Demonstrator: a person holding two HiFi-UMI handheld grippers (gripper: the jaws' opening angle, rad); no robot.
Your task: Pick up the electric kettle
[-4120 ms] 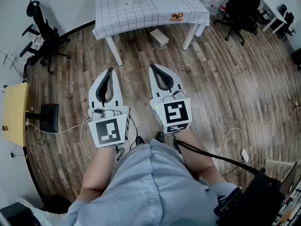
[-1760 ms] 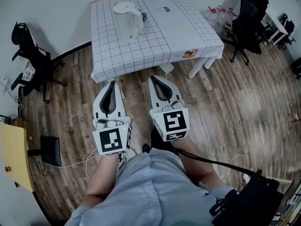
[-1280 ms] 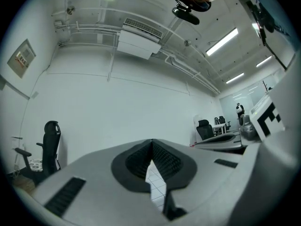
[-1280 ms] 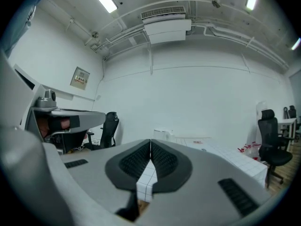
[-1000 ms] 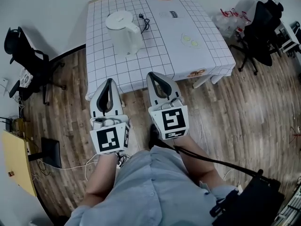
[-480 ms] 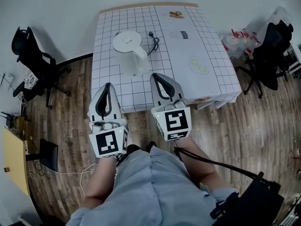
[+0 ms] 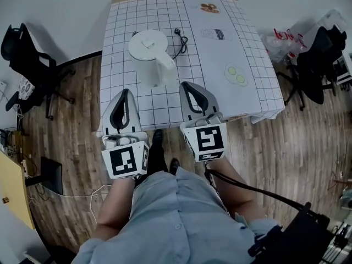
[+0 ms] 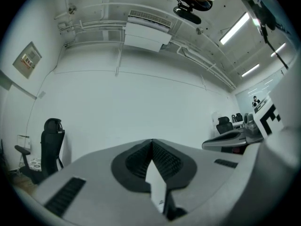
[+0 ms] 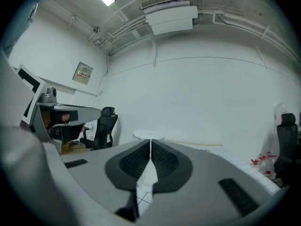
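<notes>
- The right gripper point(image 9: 150, 144) is clenched and empty, its two dark ribbed pads pressed together at the tips.
- The left gripper point(image 8: 152, 144) is clenched too, with nothing between its pads.
- Seen from the head view, both point level and away from the person, side by side, their tips over the near part of the table point(image 7: 165, 15).
- Each carries a marker cube point(image 7: 125, 159) at the back, printed with a black-and-white square pattern rather than words.
- The white electric kettle point(image 7: 149, 54) stands upright on the table, ahead of both grippers and apart from them. It sits between the lines they point along.
- Its handle point(image 7: 166, 67) juts toward the near right, nearer the right gripper's tip than the left's.
- In the right gripper view the kettle's round lid shows just above the closed tips, straight ahead.
- A black cord point(image 7: 180, 40) with a plug lies on the cloth just beyond the kettle.
- The cloth is white with a dark grid. A small printed label point(image 7: 215, 34) lies to the right of the cord, its writing too small to read.
- A pair of green round stickers point(image 7: 236, 75) sits further right, and a brown picture point(image 7: 209, 7) sits near the far edge.
- A framed plaque point(image 9: 84, 73) hangs on the white wall, its text unreadable.
- A black office chair point(image 7: 25, 51) stands on the wood floor to the left of the table.
</notes>
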